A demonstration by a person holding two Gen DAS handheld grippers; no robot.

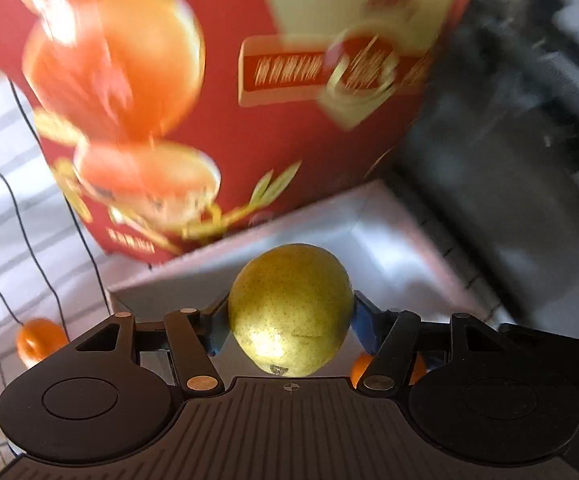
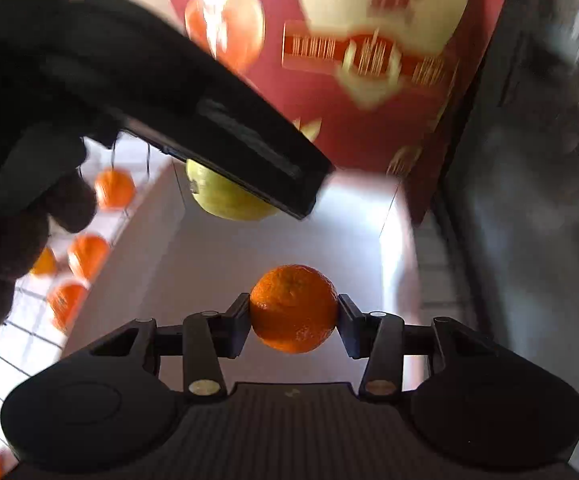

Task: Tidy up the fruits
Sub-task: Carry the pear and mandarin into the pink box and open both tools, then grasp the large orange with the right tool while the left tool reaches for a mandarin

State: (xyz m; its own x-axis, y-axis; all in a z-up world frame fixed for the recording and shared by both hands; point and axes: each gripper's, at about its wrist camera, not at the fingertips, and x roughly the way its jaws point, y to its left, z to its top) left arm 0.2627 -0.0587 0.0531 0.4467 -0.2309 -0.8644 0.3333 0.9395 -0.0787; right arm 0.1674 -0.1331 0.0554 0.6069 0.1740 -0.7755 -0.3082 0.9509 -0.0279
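My left gripper [image 1: 291,320] is shut on a yellow-green pear [image 1: 291,308] and holds it above the grey-white open box [image 1: 389,240]. My right gripper [image 2: 293,314] is shut on an orange mandarin [image 2: 293,308] over the same box [image 2: 209,256]. In the right wrist view the left gripper's black body [image 2: 229,144] crosses the upper left with the pear [image 2: 225,200] under it, further into the box than the mandarin.
A tall red fruit carton [image 1: 249,80] stands right behind the box, also in the right wrist view [image 2: 369,80]. Several loose mandarins [image 2: 89,252] lie on the white checked cloth [image 1: 9,200] left of the box. Dark furniture [image 1: 529,160] is on the right.
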